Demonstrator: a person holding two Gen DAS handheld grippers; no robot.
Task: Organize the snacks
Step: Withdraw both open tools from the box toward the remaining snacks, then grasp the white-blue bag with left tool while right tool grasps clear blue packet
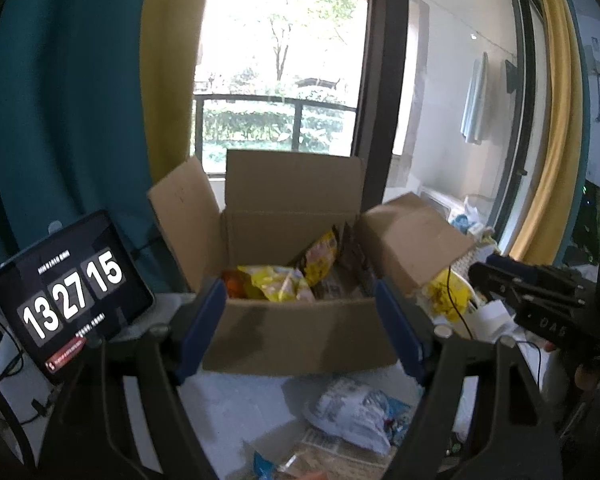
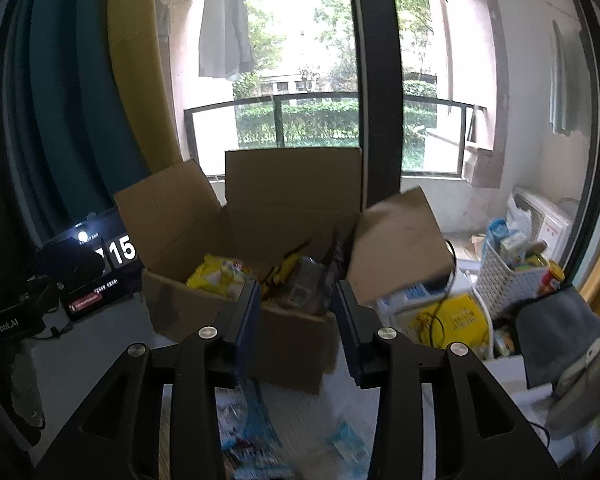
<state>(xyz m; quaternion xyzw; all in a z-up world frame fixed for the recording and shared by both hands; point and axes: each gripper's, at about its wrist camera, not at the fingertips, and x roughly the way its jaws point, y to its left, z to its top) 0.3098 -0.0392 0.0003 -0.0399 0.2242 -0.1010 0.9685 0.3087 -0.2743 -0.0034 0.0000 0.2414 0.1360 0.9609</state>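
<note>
At twelve o'clock ahead of both my grippers sits the open cardboard box (image 1: 296, 328) on the white table (image 1: 240, 412), its flaps up and yellow snack packets (image 1: 276, 286) already lying inside. My left gripper (image 1: 300, 332) stands wide apart with nothing between the fingers; my right gripper (image 2: 296, 320) is parted more narrowly and also holds nothing. More snacks lie loose on the table near me: a white-and-blue packet (image 1: 352, 412) at six o'clock below the left fingers. I judge the next pickup should come from these, so I would drop low, square the fingers across a packet's body and close gently to avoid crushing it. Only the right view shows the white slatted basket (image 2: 508, 280) of goods at three o'clock; only the left view shows the tablet clock (image 1: 72, 296) whole, at nine o'clock.
</note>
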